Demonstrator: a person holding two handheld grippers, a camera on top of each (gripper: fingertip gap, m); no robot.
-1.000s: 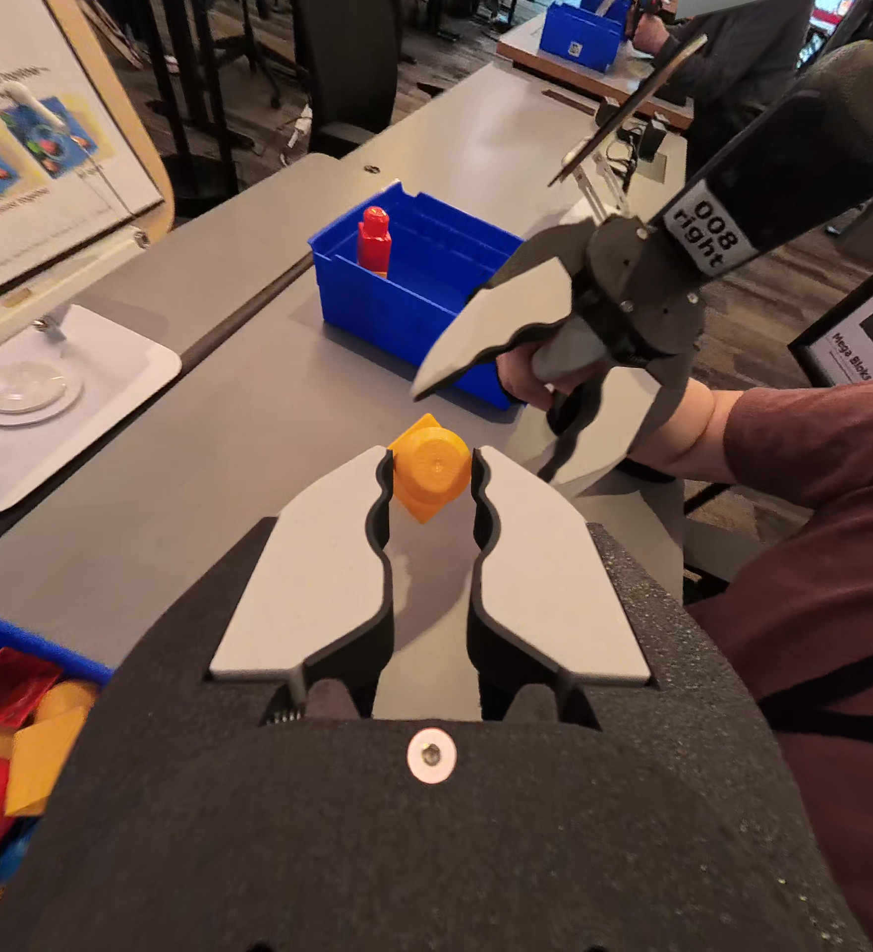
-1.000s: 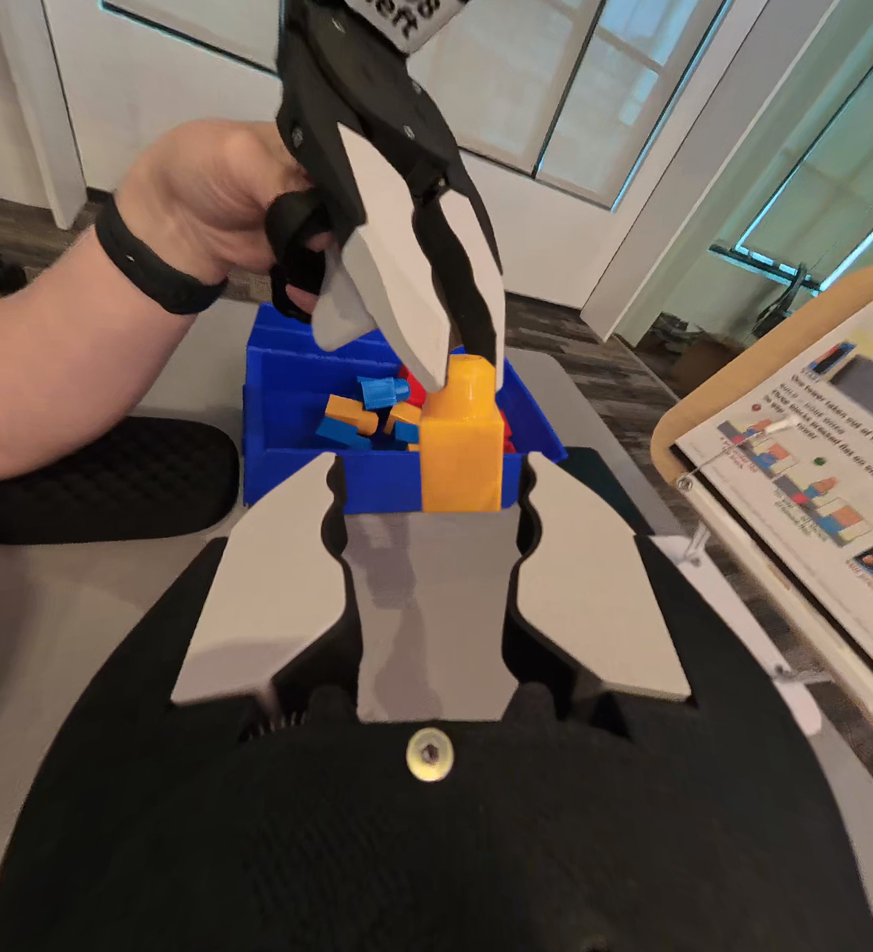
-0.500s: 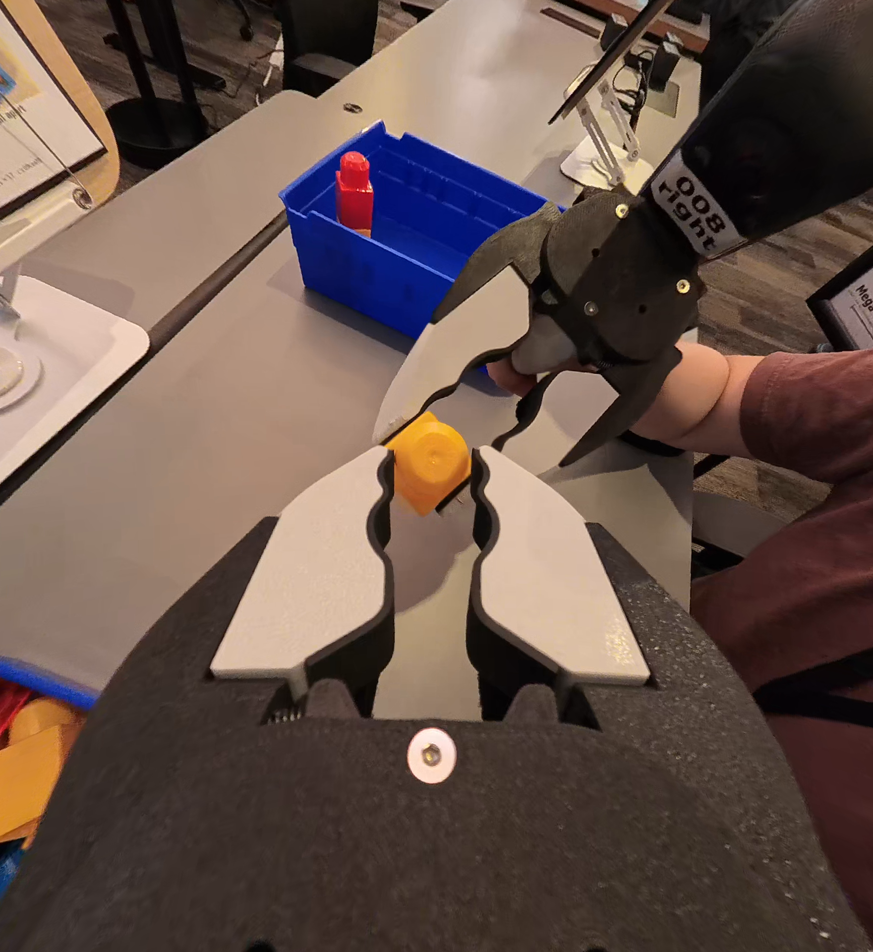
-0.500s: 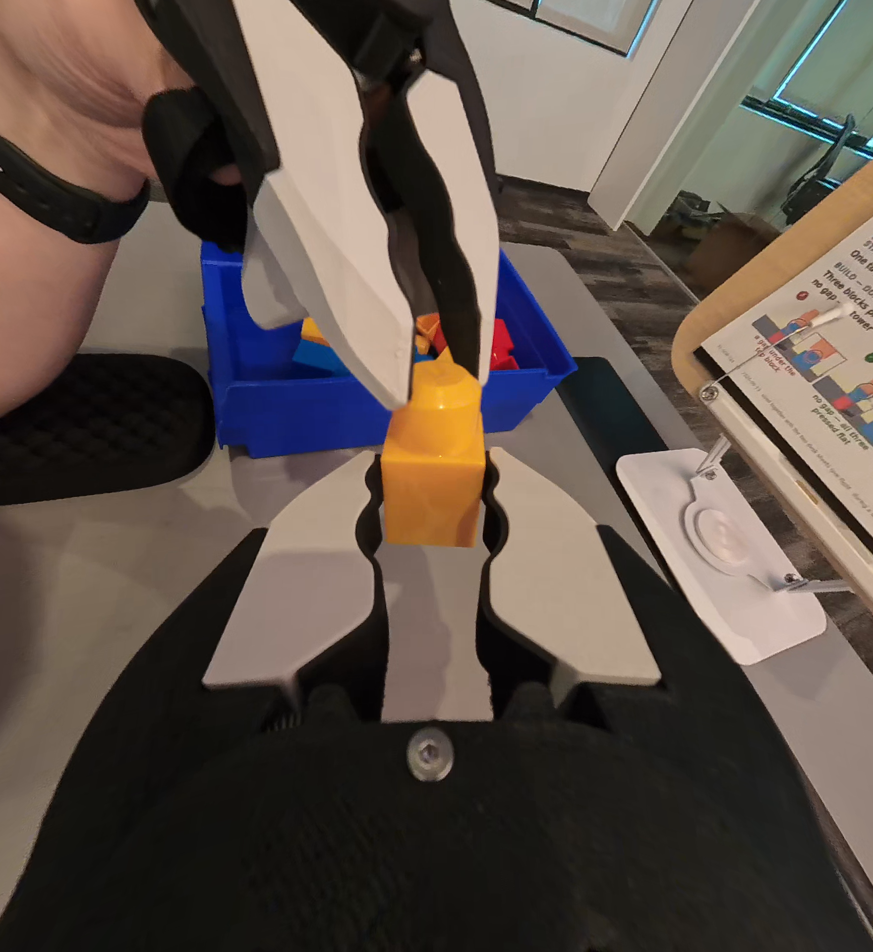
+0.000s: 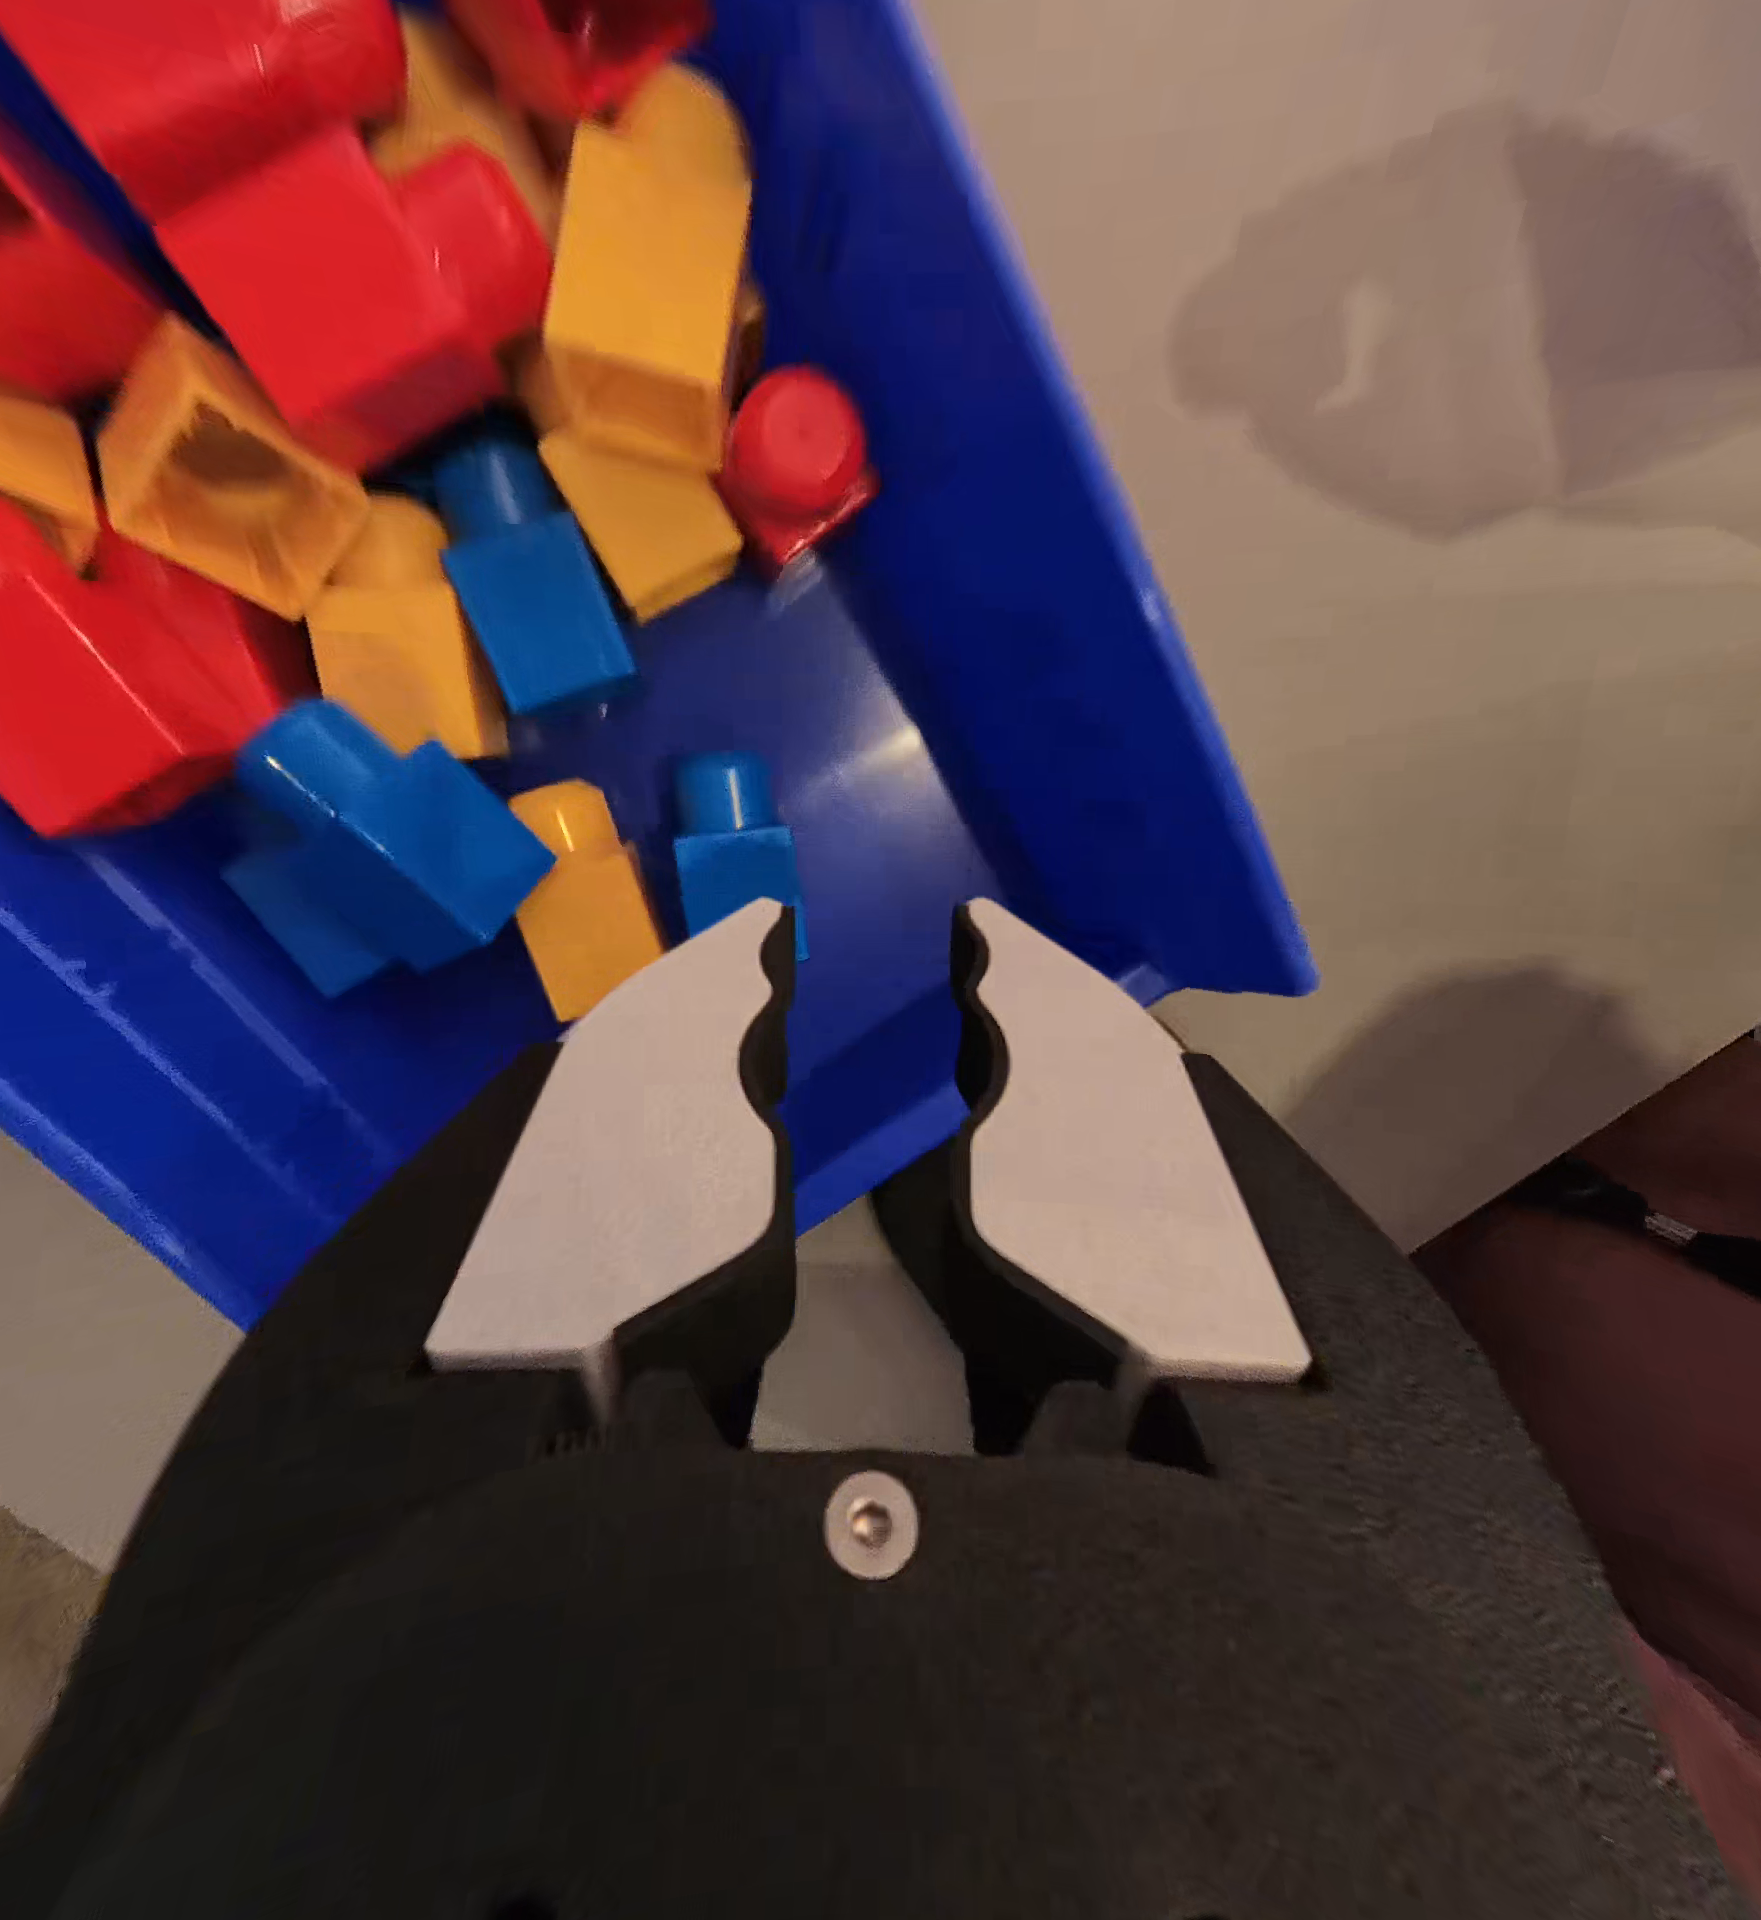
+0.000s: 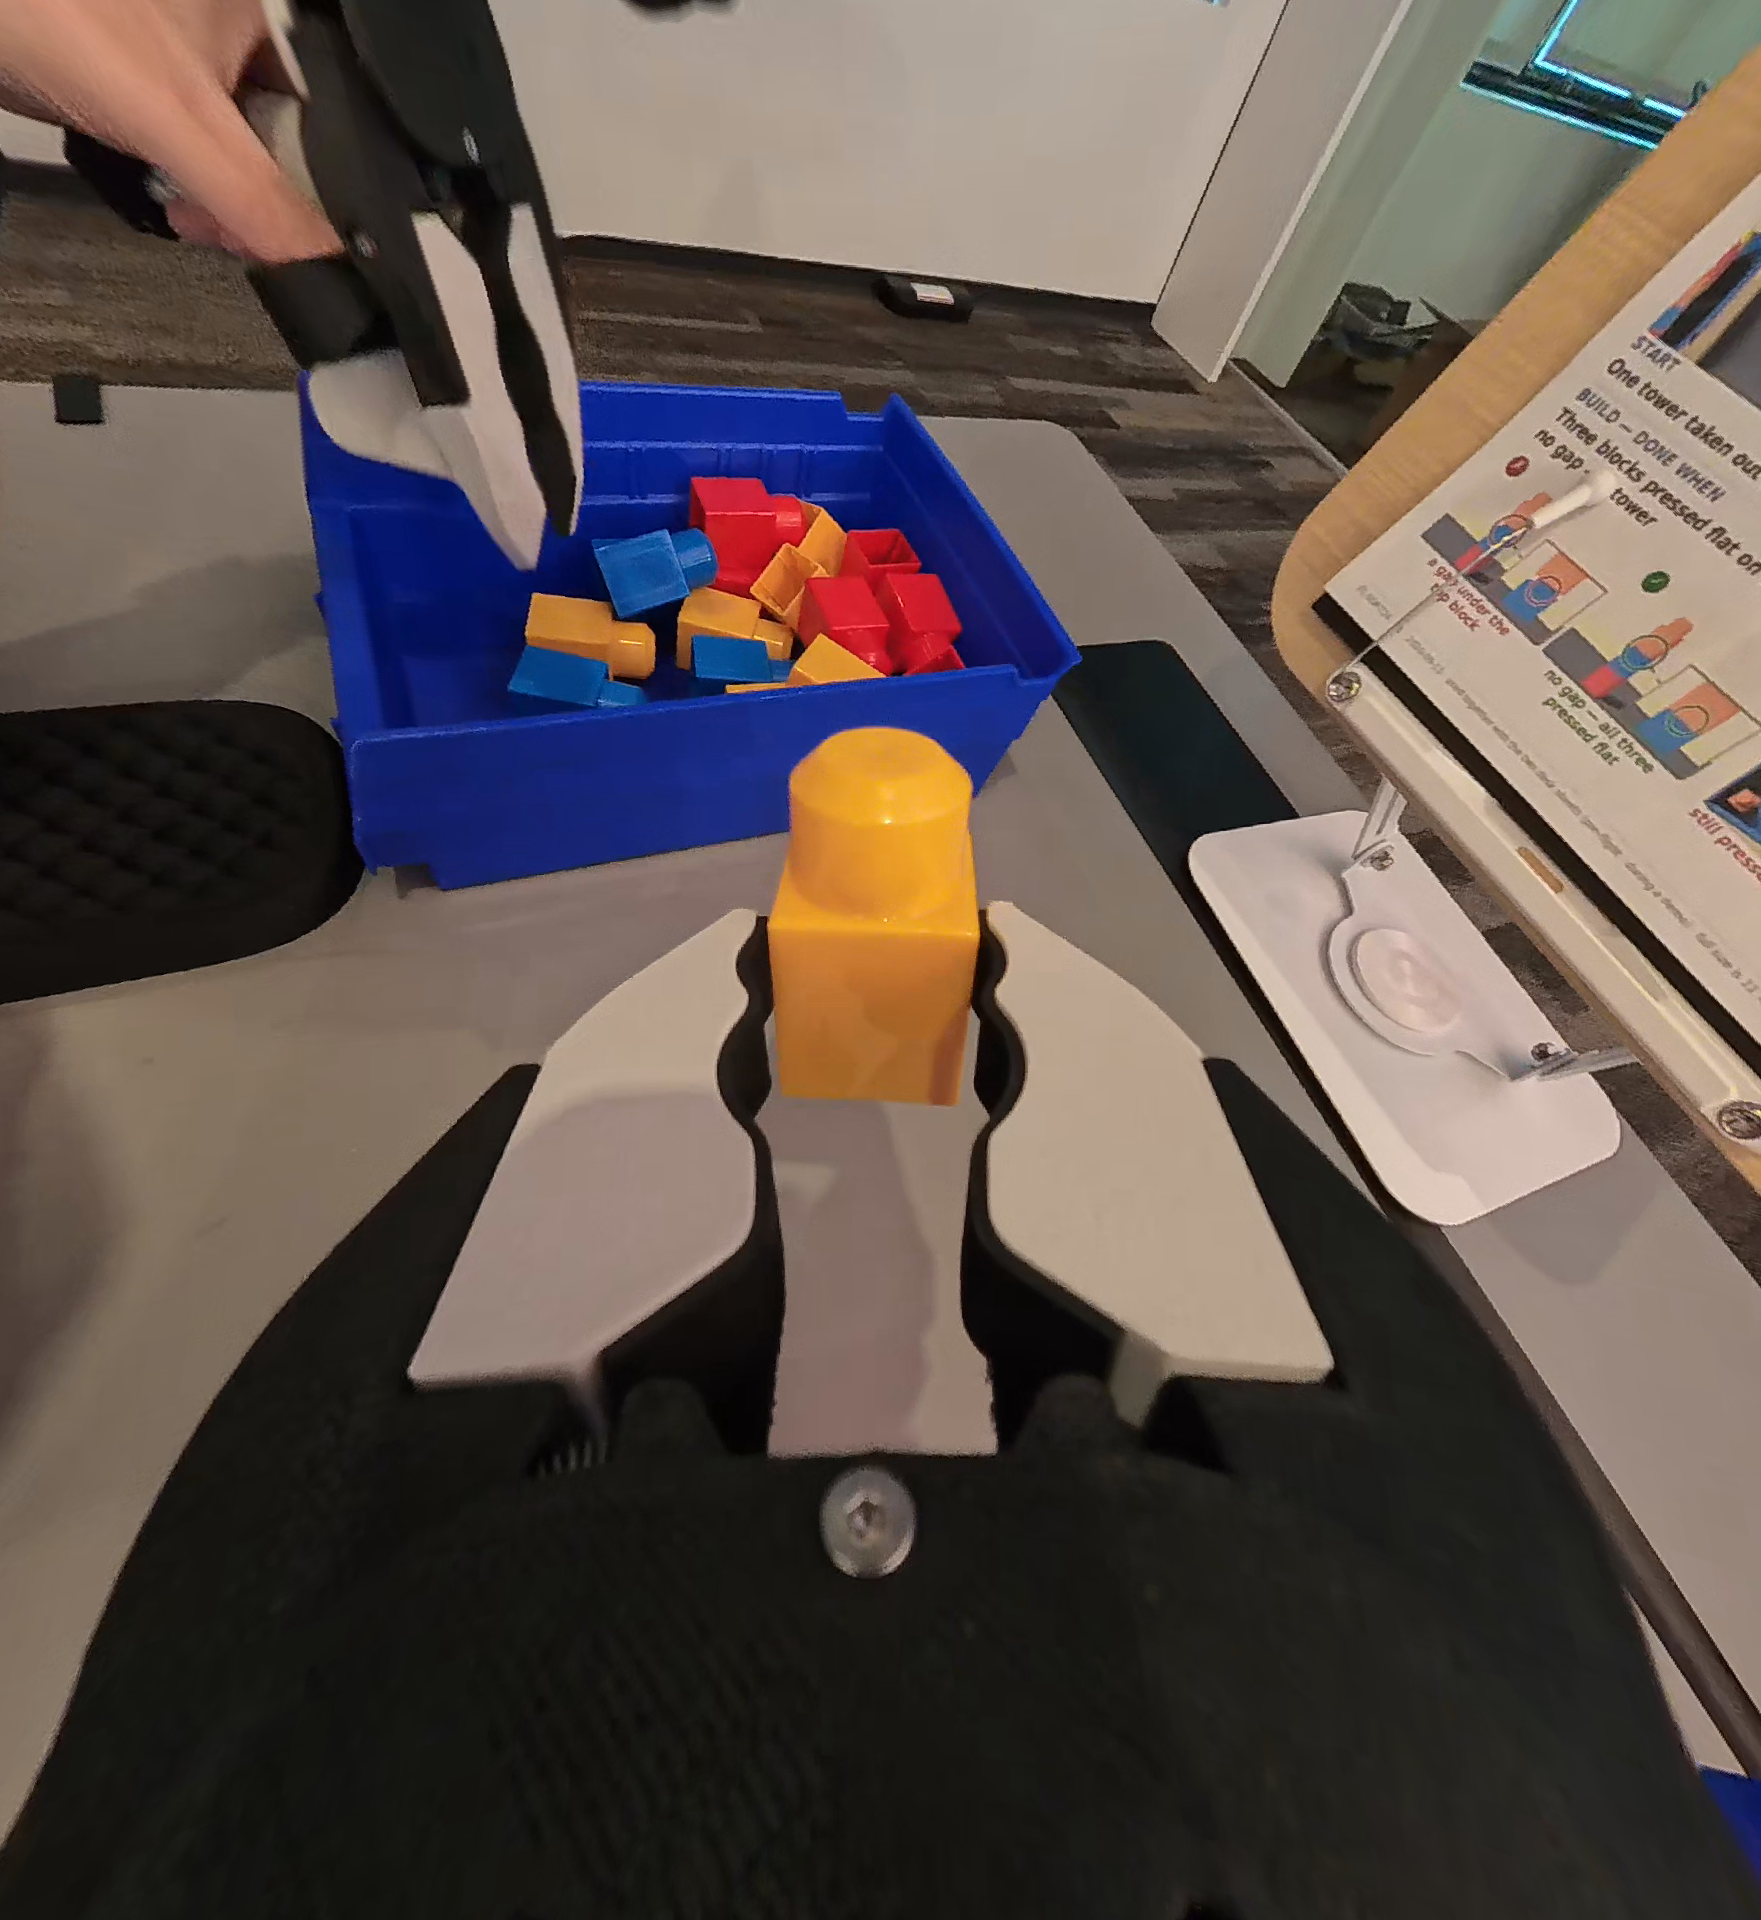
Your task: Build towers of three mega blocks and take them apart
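The right gripper [image 6: 871,997] has its jaws clamped on a yellow block [image 6: 871,966], one black pad pressed to each side of the block's square body. The block stands upright between the jaw tips, its round stud pointing up and away from the gripper body, and its lower edge hangs clear above the grey table [image 6: 232,1091].

Beyond these jaws and a little to their left sits a blue bin [image 6: 668,769] on the table, with red, yellow and blue blocks [image 6: 751,613] heaped loosely in it. To the right of the jaws stands a white stand base [image 6: 1395,997] carrying a tilted instruction board [image 6: 1624,540].

The left gripper [image 5: 871,935] hangs over the near corner of the same bin, its jaws apart with nothing between the pads; only the bin's blue floor shows in the gap. Just ahead of its left jaw tip lies a small blue block [image 5: 730,842], partly covered by that tip, with a yellow block [image 5: 585,894] beside it further left. The rest of the heap lies further ahead and to the left. From the right wrist view, the same gripper's tips point down just inside the bin's far left corner, above the blocks.
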